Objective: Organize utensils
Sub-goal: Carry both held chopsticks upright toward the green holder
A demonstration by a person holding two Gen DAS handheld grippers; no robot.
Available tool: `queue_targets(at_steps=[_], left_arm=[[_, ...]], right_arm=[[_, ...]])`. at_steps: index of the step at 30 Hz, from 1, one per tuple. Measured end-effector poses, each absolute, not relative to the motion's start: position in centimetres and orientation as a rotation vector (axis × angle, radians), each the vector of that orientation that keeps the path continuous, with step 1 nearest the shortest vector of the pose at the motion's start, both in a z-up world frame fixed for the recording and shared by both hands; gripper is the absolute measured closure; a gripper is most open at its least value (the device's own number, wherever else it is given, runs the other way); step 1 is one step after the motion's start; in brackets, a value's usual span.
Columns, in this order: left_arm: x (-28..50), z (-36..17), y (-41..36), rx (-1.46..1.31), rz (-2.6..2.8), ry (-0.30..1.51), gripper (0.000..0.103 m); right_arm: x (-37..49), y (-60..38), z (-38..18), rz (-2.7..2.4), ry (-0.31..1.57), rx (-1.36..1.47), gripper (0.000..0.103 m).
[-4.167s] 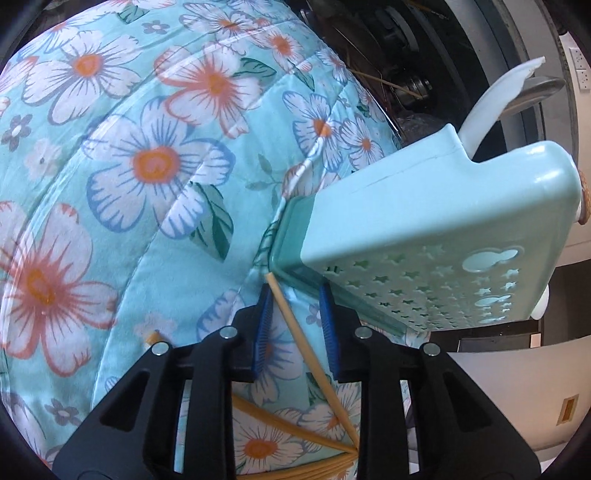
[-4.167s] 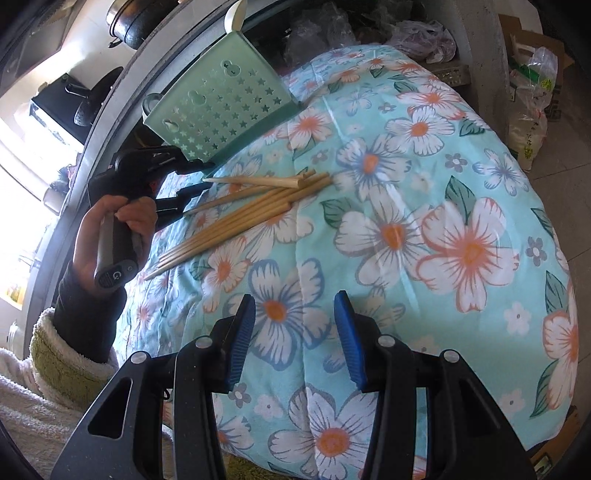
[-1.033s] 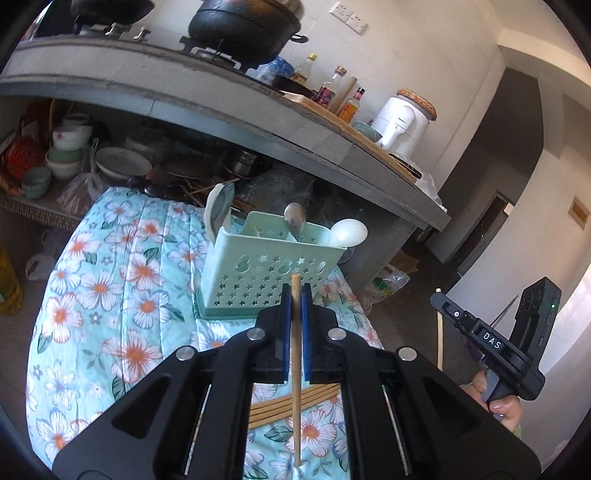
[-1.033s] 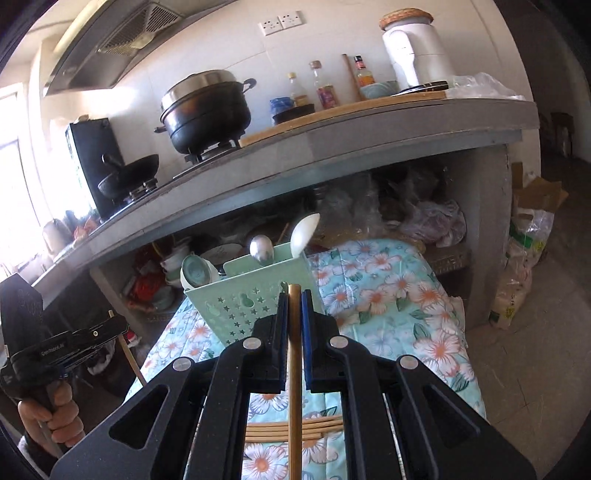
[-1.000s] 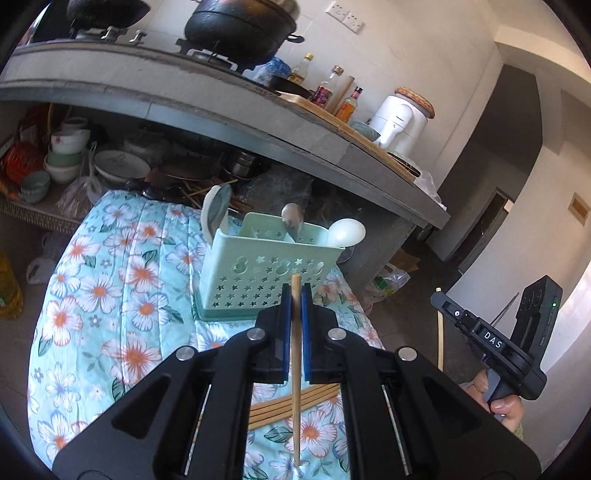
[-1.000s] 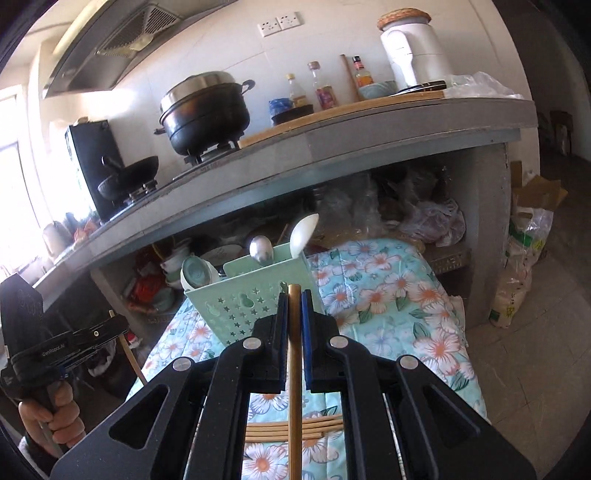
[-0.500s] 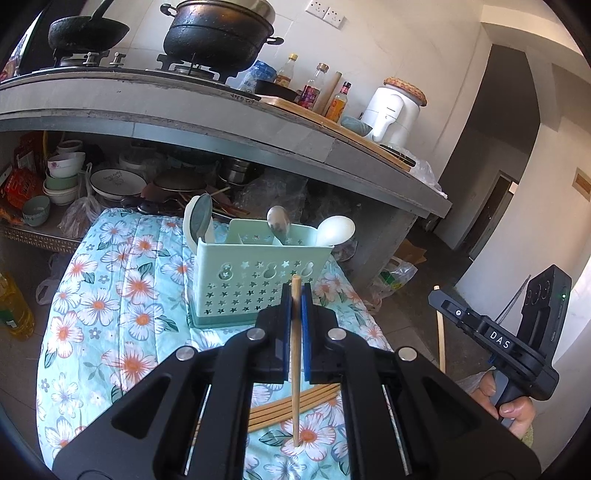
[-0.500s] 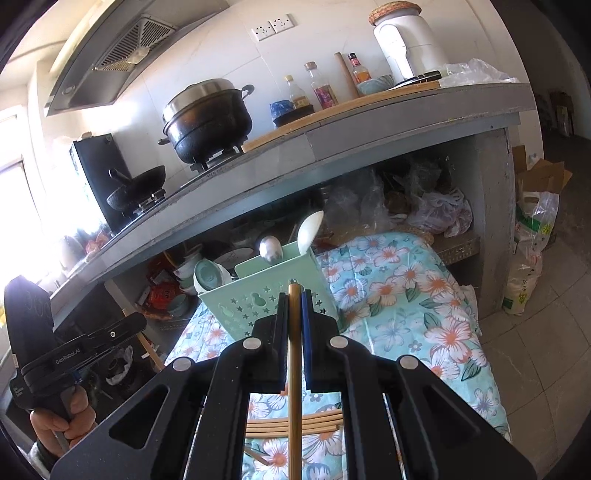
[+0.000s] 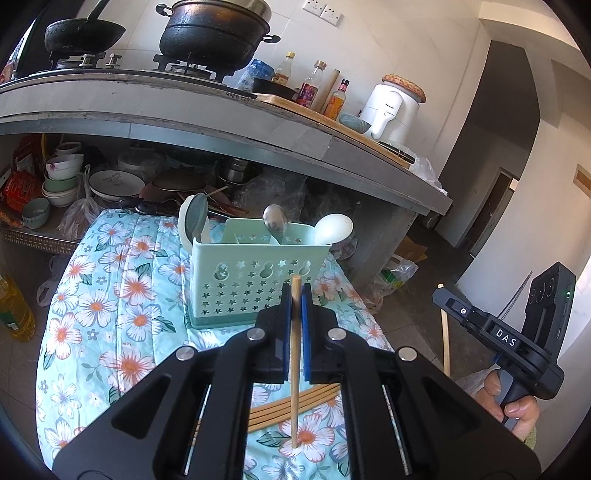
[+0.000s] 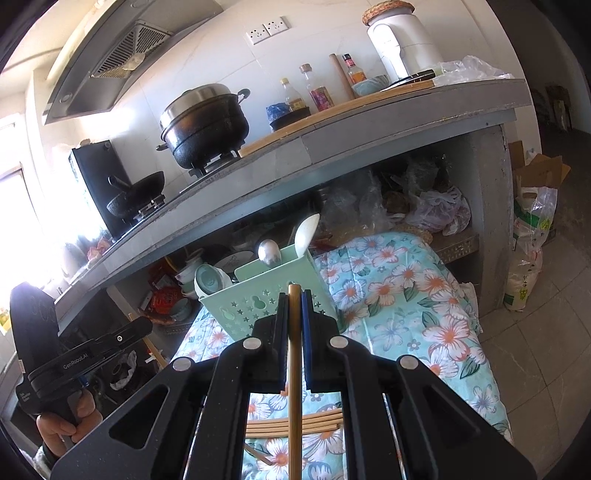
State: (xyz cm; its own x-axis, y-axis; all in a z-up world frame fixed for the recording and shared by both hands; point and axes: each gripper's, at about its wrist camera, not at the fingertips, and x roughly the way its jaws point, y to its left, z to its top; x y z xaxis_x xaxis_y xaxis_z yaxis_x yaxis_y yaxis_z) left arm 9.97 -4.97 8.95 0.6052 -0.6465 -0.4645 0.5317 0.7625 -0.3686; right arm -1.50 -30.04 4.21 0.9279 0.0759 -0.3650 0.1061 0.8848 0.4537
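Note:
A mint-green perforated utensil caddy (image 9: 255, 284) (image 10: 280, 288) stands upright on the floral quilt (image 9: 110, 295), with three spoons sticking out of it. My left gripper (image 9: 294, 295) is shut on a wooden chopstick (image 9: 294, 369) held upright, in front of and above the caddy. My right gripper (image 10: 294, 301) is shut on another chopstick (image 10: 294, 387), also upright. Several loose chopsticks (image 9: 291, 406) (image 10: 295, 422) lie on the quilt below both grippers. Each view shows the other hand-held gripper off to the side, the right one (image 9: 495, 332) and the left one (image 10: 74, 354).
A grey concrete counter (image 9: 221, 122) runs behind the quilt, bearing a black pot (image 9: 218, 33), a wok, bottles and a white appliance (image 9: 391, 107). Bowls and plates (image 9: 62, 177) crowd the shelf under it. Bags (image 10: 528, 258) stand on the tiled floor at right.
Both grippers stay shut on their chopsticks. In both views the caddy has slid slightly rightward and the counter has shifted in the picture; the grip and the loose chopsticks are unchanged.

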Motion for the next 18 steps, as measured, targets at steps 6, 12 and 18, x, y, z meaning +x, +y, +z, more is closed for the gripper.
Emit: queue_targets(at_steps=[6,12,18], left_arm=[[10.0,8.98,-5.11,-0.203,-0.687,0.617,0.099],[10.08,8.92,-5.11,-0.205,-0.687,0.619,0.099],[10.13,8.93,-5.1,-0.205,-0.688,0.619,0.099]], right_arm=[[-1.48,-30.01,4.17,-0.016,0.389,0.491,0.096],[-1.46,-30.02,4.15,-0.015,0.392,0.492,0.096],[-1.44,-29.82,4.02,-0.015,0.395,0.496,0.096]])
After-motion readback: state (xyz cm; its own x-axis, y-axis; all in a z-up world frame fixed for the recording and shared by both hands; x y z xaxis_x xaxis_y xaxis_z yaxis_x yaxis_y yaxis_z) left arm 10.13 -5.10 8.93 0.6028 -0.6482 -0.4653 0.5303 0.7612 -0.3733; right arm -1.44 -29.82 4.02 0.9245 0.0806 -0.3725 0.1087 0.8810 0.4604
